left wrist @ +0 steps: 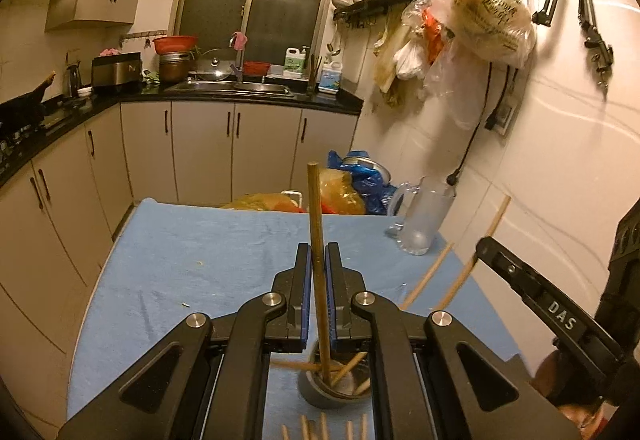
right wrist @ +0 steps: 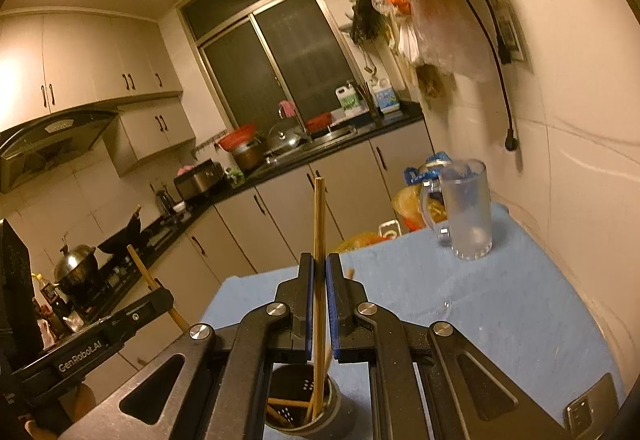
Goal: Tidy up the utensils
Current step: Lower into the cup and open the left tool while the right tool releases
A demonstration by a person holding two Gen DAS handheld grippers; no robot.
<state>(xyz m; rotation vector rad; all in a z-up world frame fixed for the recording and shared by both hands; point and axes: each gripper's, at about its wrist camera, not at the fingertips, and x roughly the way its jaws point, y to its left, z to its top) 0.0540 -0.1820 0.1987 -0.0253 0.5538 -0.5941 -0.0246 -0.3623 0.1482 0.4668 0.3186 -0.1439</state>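
On the bench (left wrist: 168,264), under a blue cloth, the largest task item is the dark round holder (left wrist: 332,388) at the near edge, several chopsticks already leaning inside. A frosted glass mug (left wrist: 424,217) stands far right, well apart. Left gripper (left wrist: 319,272): fingers clenched on one dark chopstick (left wrist: 315,215), upright, lower end inside the holder. Right gripper (right wrist: 319,280): fingers clenched on a paler chopstick (right wrist: 319,224), its tip likewise in the holder. More loose chopsticks (left wrist: 320,430) lie at the near edge.

Assessment: sticks are light, stiff, thin and smooth, liable to pivot in the pads; mid-shaft hold, as present, appears suitable. Holder seems light and may tip if levered.
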